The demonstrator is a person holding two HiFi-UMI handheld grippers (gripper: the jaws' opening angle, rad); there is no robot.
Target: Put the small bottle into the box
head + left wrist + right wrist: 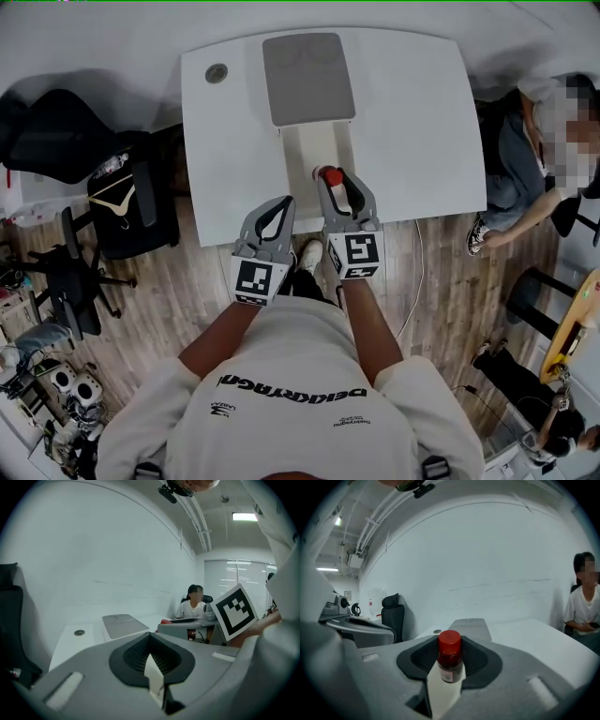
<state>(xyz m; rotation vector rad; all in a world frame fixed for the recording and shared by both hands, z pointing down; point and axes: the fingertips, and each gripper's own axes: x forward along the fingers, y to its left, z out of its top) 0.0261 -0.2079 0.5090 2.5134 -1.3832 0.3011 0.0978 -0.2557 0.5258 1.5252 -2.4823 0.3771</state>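
- Where the head view looks down, a white table stands on a wood floor; the right gripper grasps the small bottle at the near end of the open box.
- Left gripper view: the left gripper is clenched and empty.
- Right gripper view: it alone shows the bottle's label, between the pressing jaws.

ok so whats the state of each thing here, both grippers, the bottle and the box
small bottle: capped, upright, gripped
right hand-held gripper: shut on the small bottle
left hand-held gripper: shut, empty
box: open
lid: looks folded back, lying flat
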